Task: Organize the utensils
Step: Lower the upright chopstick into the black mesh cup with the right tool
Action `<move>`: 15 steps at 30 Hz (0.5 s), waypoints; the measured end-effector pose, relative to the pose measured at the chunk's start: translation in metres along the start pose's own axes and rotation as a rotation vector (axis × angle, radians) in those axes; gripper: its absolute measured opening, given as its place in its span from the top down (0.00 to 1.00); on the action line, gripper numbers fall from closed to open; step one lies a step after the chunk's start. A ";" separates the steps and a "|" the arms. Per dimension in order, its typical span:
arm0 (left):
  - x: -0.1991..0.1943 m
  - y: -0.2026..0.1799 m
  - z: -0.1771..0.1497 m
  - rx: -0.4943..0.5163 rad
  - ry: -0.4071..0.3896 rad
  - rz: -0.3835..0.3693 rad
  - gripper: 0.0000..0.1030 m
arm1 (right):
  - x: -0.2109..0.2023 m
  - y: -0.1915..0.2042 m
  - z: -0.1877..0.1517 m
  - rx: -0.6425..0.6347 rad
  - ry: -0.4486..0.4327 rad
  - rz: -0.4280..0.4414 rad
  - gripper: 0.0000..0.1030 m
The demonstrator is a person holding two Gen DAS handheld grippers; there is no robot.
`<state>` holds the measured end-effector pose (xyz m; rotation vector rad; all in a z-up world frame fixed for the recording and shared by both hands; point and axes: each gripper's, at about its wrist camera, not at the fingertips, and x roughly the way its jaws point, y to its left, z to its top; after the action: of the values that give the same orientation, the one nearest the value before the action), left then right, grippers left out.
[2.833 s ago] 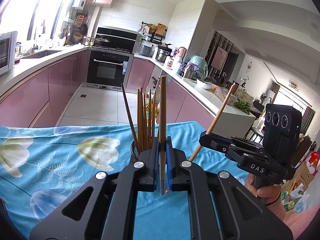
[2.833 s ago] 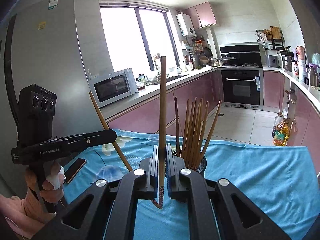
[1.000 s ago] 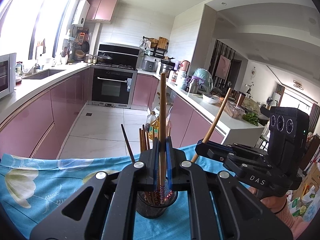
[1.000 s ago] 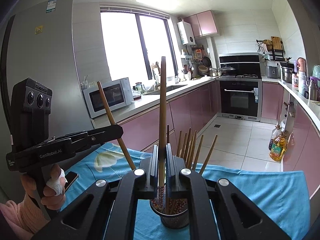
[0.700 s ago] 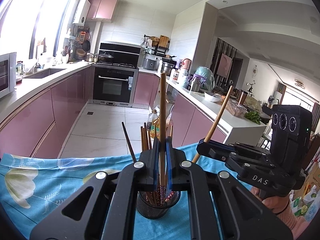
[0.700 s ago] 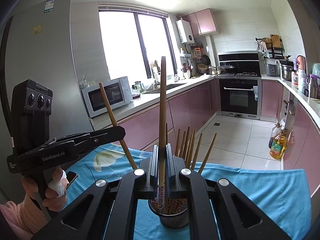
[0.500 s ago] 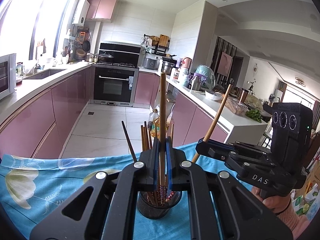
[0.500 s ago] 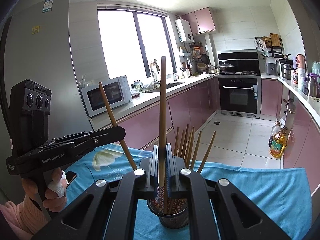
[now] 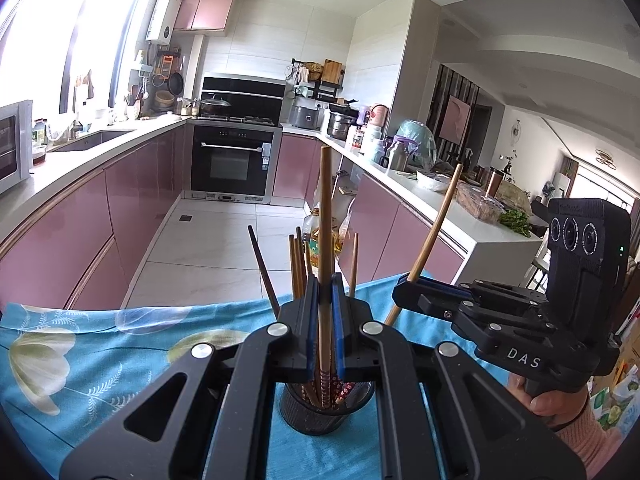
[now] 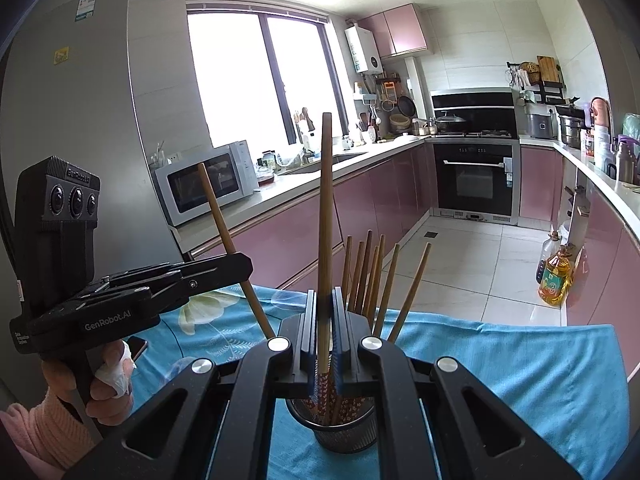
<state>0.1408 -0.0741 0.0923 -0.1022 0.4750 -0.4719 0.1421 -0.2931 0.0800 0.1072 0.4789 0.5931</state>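
Both grippers, the left gripper (image 9: pixel 325 312) and right gripper (image 10: pixel 325 316), are each clamping one chopstick (image 9: pixel 325 216) upright over the mesh holder (image 9: pixel 326 412), needing centred tips before releasing.

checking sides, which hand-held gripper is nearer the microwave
Left. The left hand-held gripper sits on the microwave side; the right hand-held gripper is beyond it, farther off.

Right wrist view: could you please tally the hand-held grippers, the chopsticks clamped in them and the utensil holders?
Hand-held grippers: 2 (left hand-held gripper, right hand-held gripper)
Clamped chopsticks: 2 (tilted chopstick in the left one, upright chopstick in the right one)
Utensil holders: 1 (mesh utensil holder)
Total: 5
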 end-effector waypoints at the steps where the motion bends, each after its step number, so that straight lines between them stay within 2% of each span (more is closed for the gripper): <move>1: 0.001 0.000 0.000 0.000 0.003 0.002 0.93 | 0.001 -0.001 0.000 0.001 0.003 -0.001 0.94; 15: 0.022 0.016 -0.010 0.005 0.059 0.011 0.93 | 0.017 -0.009 -0.010 0.021 0.044 -0.012 0.94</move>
<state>0.1598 -0.0702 0.0712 -0.0809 0.5315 -0.4668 0.1544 -0.2912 0.0620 0.1113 0.5285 0.5801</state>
